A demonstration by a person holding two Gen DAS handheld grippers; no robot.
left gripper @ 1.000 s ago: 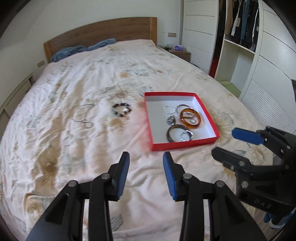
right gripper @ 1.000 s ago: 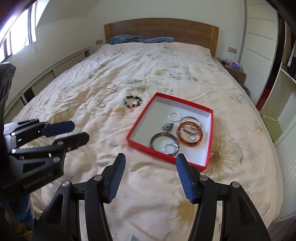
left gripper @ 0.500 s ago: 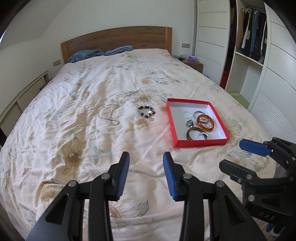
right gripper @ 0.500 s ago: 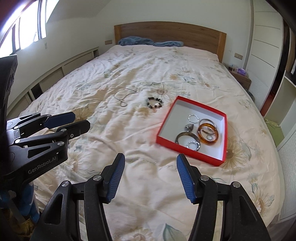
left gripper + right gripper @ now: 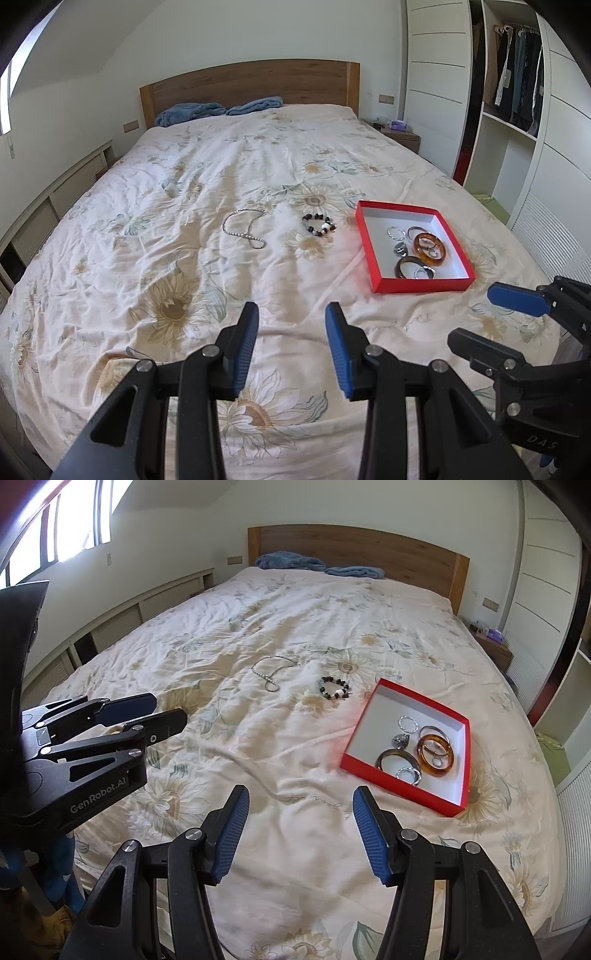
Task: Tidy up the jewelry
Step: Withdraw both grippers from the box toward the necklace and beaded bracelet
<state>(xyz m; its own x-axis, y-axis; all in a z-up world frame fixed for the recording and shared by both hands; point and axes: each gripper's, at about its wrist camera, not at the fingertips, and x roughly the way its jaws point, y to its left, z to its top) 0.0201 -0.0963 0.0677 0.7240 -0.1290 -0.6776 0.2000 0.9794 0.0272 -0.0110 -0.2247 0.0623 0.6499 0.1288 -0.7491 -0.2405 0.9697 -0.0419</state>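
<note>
Red box (image 5: pixel 380 273) of bangles beside beaded bracelet (image 5: pixel 319 225) and chain (image 5: pixel 242 230)

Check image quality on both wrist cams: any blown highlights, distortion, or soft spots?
Right wrist: window top left is blown out; wardrobe lines bow from the fisheye. Left wrist: even light, dark vignette in the corners, wardrobe shelves curve. Both: a red smear bleeds off the red box edge onto the bedspread; jewelry stays sharp.
</note>
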